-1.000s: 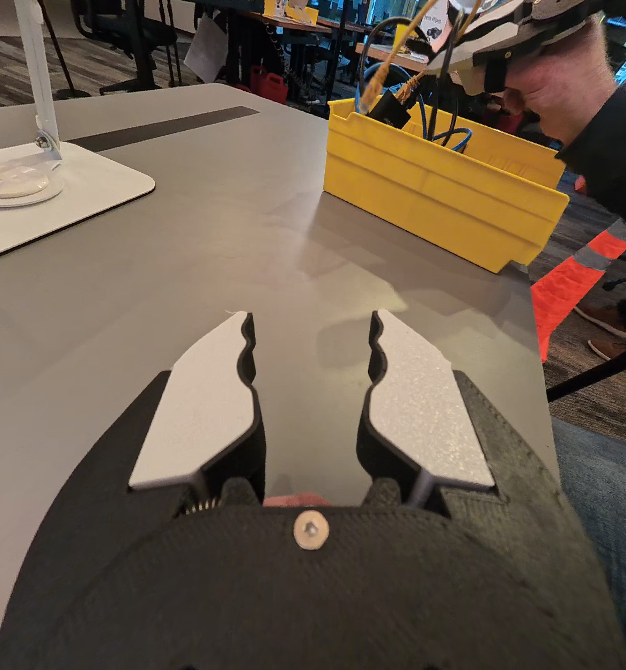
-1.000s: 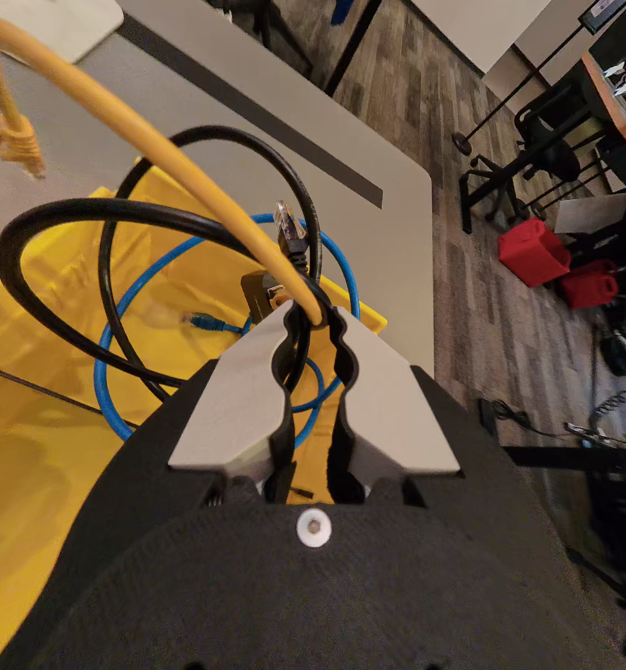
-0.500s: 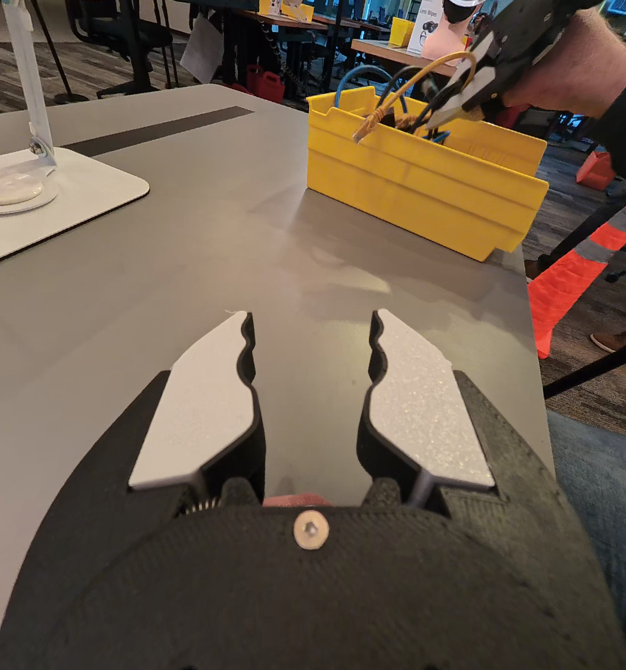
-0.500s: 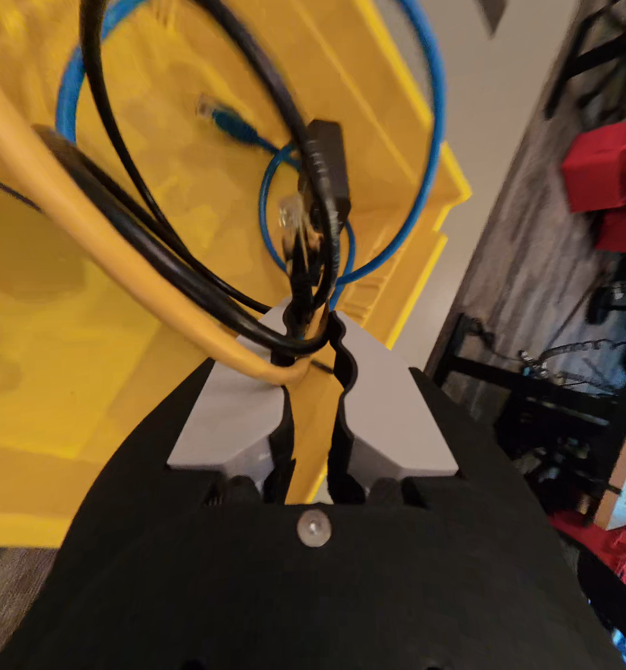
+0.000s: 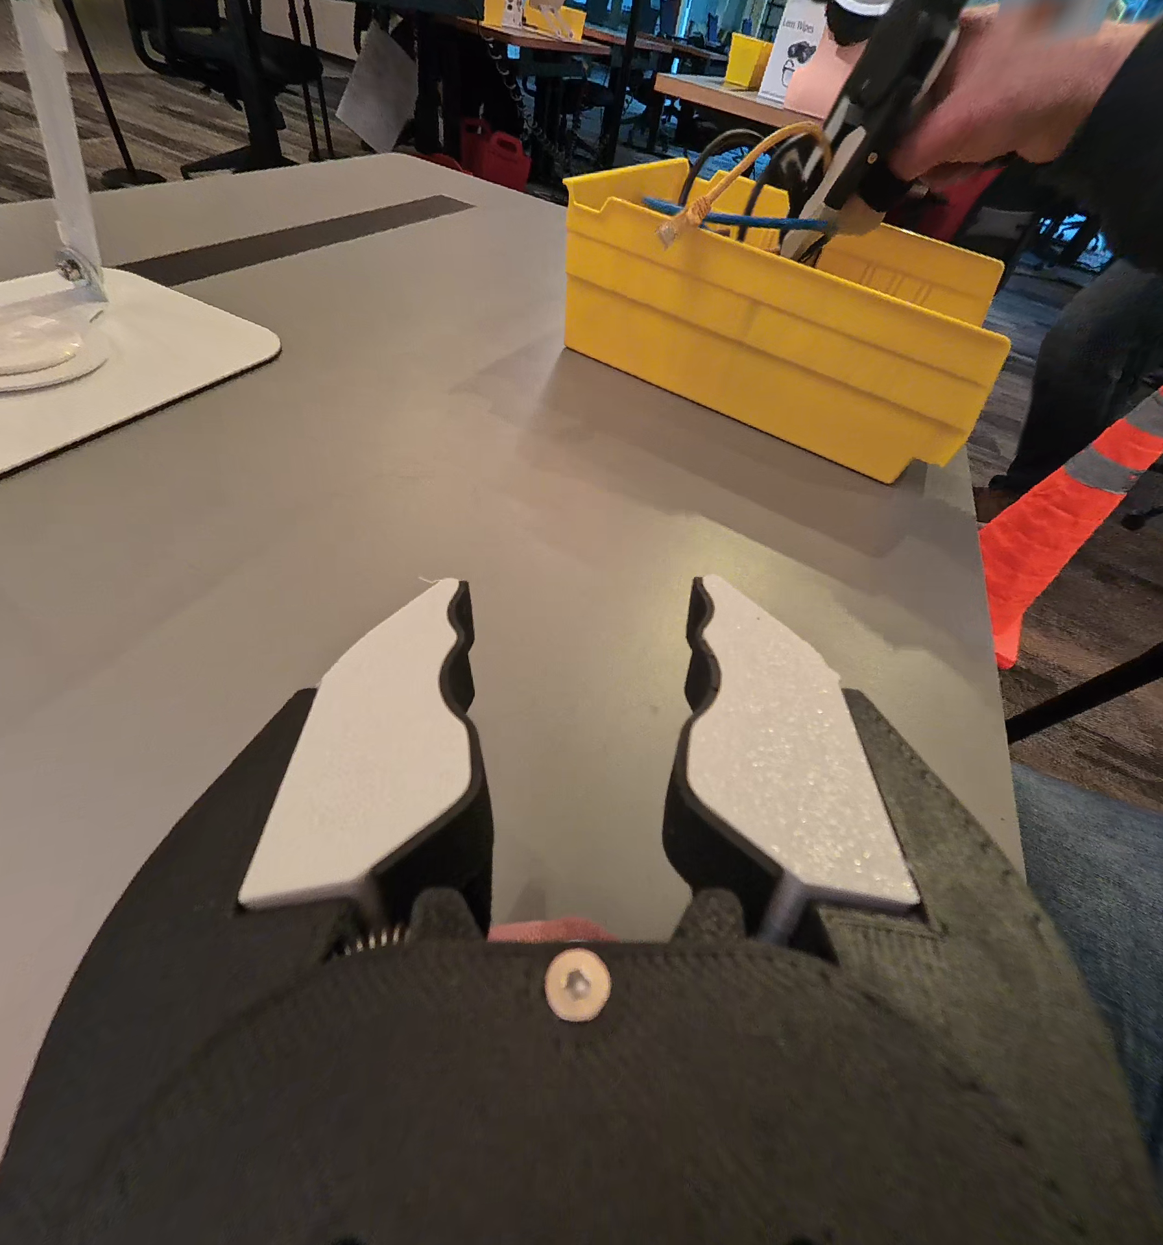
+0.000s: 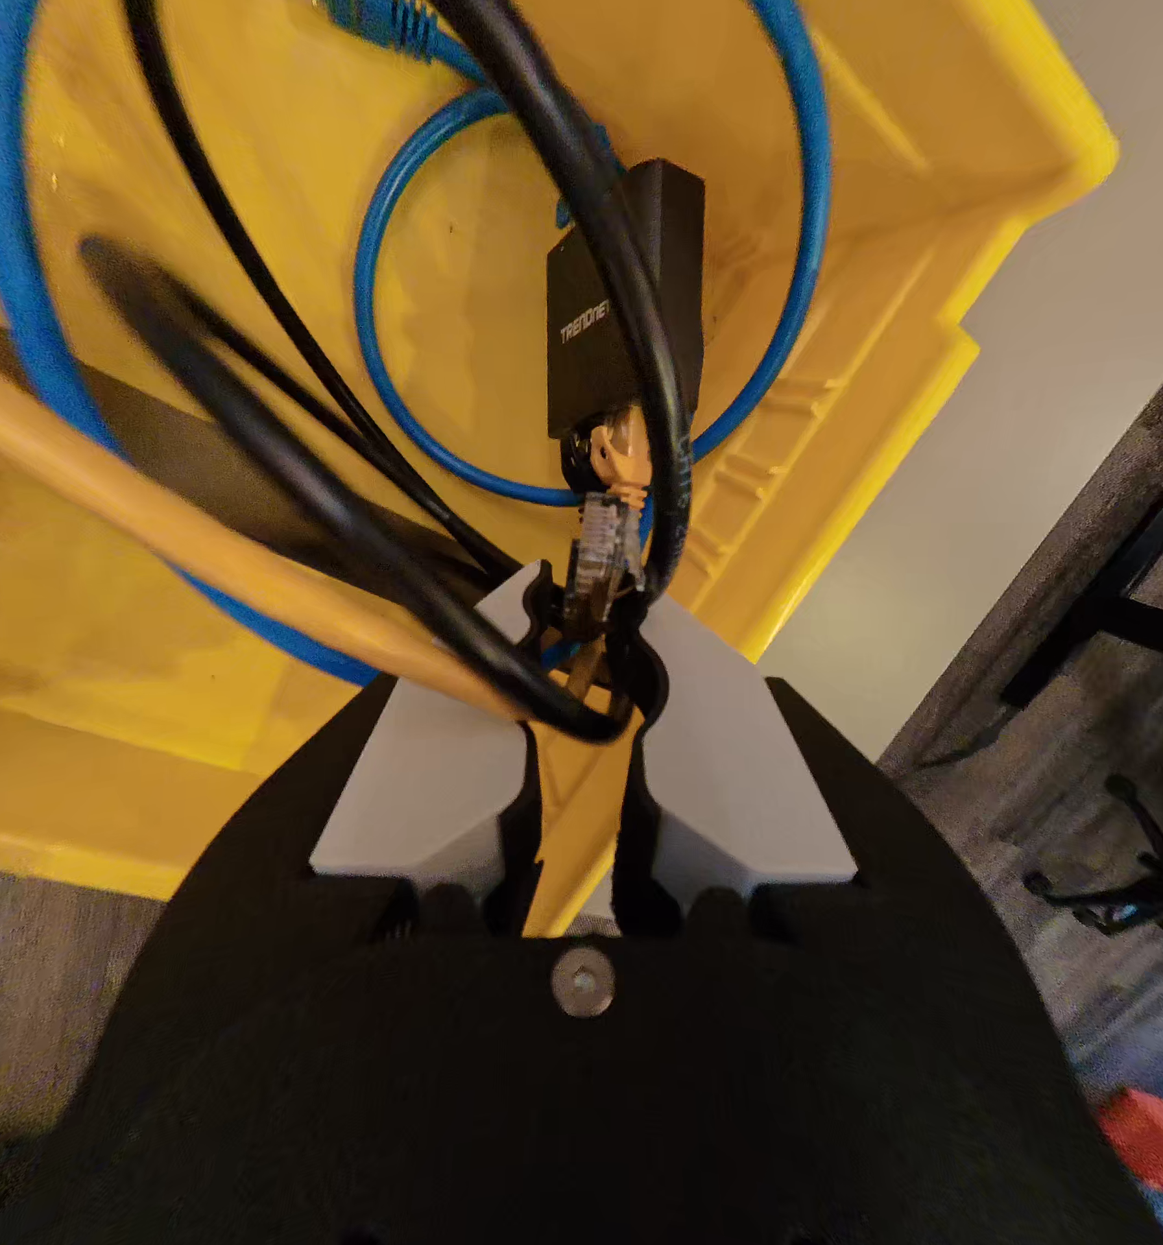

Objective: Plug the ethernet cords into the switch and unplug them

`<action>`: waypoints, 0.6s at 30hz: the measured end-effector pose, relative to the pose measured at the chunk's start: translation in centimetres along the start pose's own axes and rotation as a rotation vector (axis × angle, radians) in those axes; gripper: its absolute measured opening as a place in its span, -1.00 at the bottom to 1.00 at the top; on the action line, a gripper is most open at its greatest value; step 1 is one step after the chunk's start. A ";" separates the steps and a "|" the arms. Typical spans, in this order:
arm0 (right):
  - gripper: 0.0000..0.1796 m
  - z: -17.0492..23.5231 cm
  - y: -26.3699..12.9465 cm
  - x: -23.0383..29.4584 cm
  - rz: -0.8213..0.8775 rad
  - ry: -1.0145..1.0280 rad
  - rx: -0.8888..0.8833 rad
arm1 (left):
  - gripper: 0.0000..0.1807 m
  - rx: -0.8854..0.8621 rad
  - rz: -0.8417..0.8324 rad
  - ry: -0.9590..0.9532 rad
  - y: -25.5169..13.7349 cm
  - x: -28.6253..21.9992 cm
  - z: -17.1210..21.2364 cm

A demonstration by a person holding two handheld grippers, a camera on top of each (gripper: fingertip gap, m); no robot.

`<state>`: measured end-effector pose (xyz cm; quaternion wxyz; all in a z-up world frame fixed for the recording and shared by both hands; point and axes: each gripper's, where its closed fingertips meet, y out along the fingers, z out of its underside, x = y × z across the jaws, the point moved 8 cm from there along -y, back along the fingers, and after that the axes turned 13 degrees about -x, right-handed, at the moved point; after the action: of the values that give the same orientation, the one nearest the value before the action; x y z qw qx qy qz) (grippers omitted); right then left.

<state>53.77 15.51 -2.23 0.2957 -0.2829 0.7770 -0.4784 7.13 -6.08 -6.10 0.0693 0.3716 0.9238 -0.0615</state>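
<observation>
The left gripper (image 5: 578, 599) is wide open and empty above the grey table (image 5: 363, 505). At its 1 o'clock, the right gripper (image 6: 588, 606) clamps bundled ethernet cords (image 6: 336, 492) over the yellow bin (image 6: 902, 135), the black switch (image 6: 622, 303) dangling.

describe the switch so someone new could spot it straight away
Find the yellow bin at the grey table's far right corner. Above its floor, amid looped cords, hangs the switch: a small black box, the only rigid block there, an orange-booted plug in its end.
</observation>
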 end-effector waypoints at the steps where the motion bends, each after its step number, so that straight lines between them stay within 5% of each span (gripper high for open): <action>1: -0.78 0.0 -0.1 0.2 -0.005 0.026 -0.037 | -0.33 -0.003 -0.002 -0.004 -0.1 0.1 0.0; 9: -0.34 -0.3 -2.8 0.2 -0.140 0.194 -0.345 | -0.32 0.009 0.006 0.005 0.2 -0.2 -0.1; 18: -0.19 1.7 -8.4 0.3 0.074 0.112 -0.551 | -0.22 0.007 -0.072 0.094 -1.4 -1.5 -5.4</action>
<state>56.14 11.09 4.72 0.1816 -0.2972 0.9026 -0.2529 6.78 -7.16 -0.42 0.0221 0.3409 0.9386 -0.0494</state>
